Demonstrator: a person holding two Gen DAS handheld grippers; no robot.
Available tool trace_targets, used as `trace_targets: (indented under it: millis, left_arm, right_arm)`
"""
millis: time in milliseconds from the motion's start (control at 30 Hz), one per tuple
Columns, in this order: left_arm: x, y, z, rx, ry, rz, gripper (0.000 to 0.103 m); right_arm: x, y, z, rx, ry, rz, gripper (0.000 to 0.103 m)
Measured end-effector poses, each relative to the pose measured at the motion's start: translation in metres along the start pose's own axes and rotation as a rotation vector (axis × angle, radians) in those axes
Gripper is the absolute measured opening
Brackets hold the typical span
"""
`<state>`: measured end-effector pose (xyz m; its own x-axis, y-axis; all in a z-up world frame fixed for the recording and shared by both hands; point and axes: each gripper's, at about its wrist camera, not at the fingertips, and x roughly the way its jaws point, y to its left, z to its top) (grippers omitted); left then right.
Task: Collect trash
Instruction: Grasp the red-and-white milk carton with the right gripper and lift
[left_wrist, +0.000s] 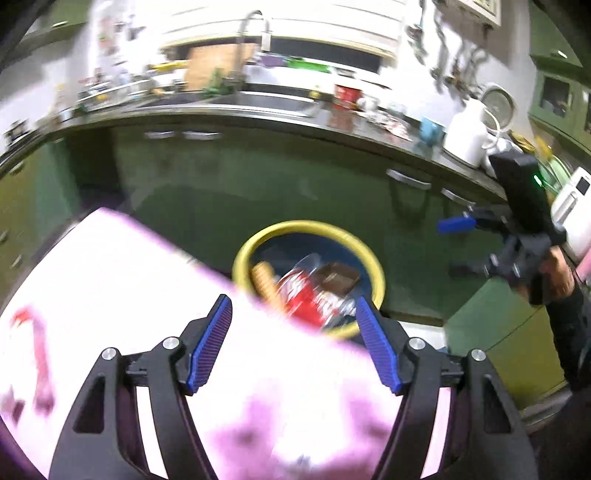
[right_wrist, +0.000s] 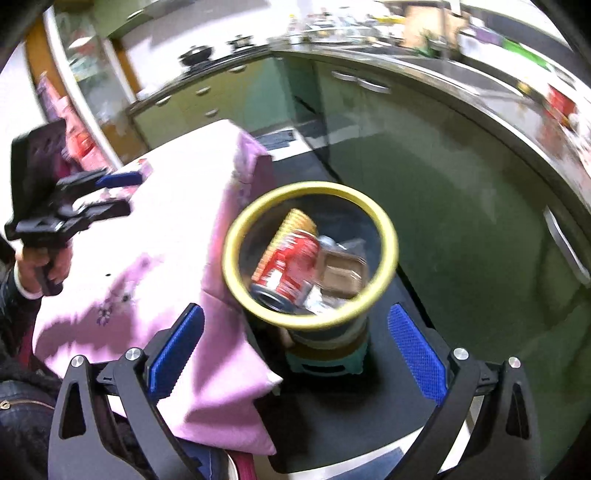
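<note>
A blue trash bin with a yellow rim (left_wrist: 306, 226) (right_wrist: 384, 221) stands on a small teal stool (right_wrist: 325, 365) beside the table. Inside lie a red drink can (left_wrist: 303, 295) (right_wrist: 291, 258), a ribbed yellow-topped container (right_wrist: 297, 218) and a brown plastic tray (left_wrist: 338, 278) (right_wrist: 341, 273). My left gripper (left_wrist: 292, 298) (right_wrist: 127, 194) hovers over the pink-clothed table's edge, open with nothing between its blue pads. Above the bin, my right gripper (right_wrist: 296, 308) (left_wrist: 448, 245) is spread open and empty. The pictures are motion-blurred.
The table's pink floral cloth (left_wrist: 129, 295) (right_wrist: 166, 229) hangs down next to the bin. Green cabinets (left_wrist: 258, 184) and a dark counter with a sink (left_wrist: 258, 101) curve behind. A white kettle (left_wrist: 467, 133) and a red tin (left_wrist: 346, 94) sit on the counter.
</note>
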<state>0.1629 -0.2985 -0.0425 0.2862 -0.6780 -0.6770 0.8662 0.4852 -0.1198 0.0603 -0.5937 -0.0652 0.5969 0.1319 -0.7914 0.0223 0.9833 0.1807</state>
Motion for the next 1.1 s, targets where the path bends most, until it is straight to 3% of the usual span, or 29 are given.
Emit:
trace_targets:
  millis: [100, 300, 367, 467, 600, 733, 933, 1100]
  left_arm:
    - [-0.049, 0.025, -0.042, -0.066, -0.014, 0.117, 0.07]
    - [-0.128, 0.065, -0.124, -0.247, -0.011, 0.326, 0.071]
    - [-0.147, 0.076, -0.145, -0.295, -0.017, 0.365, 0.072]
    - [-0.172, 0.088, -0.168, -0.36, -0.033, 0.409, 0.074]
    - [-0.191, 0.097, -0.185, -0.392, -0.071, 0.409, 0.074]
    - [-0.195, 0.097, -0.193, -0.368, -0.092, 0.397, 0.075]
    - [-0.197, 0.087, -0.205, -0.313, -0.11, 0.387, 0.079]
    - [-0.204, 0.086, -0.219, -0.307, -0.123, 0.365, 0.079]
  right_arm:
    - [0.017, 0.027, 0.026, -0.057, 0.01, 0.055, 0.098]
    - [0.073, 0.126, 0.091, -0.233, 0.052, 0.192, 0.098]
    - [0.097, 0.166, 0.115, -0.256, 0.073, 0.25, 0.098]
    - [0.13, 0.222, 0.146, -0.263, 0.112, 0.273, 0.098]
    - [0.182, 0.278, 0.19, -0.194, 0.215, 0.274, 0.098]
    - [0.232, 0.321, 0.232, -0.139, 0.31, 0.197, 0.098]
    - [0.294, 0.341, 0.269, -0.002, 0.42, 0.09, 0.096]
    - [0.328, 0.348, 0.28, 0.068, 0.488, 0.037, 0.094]
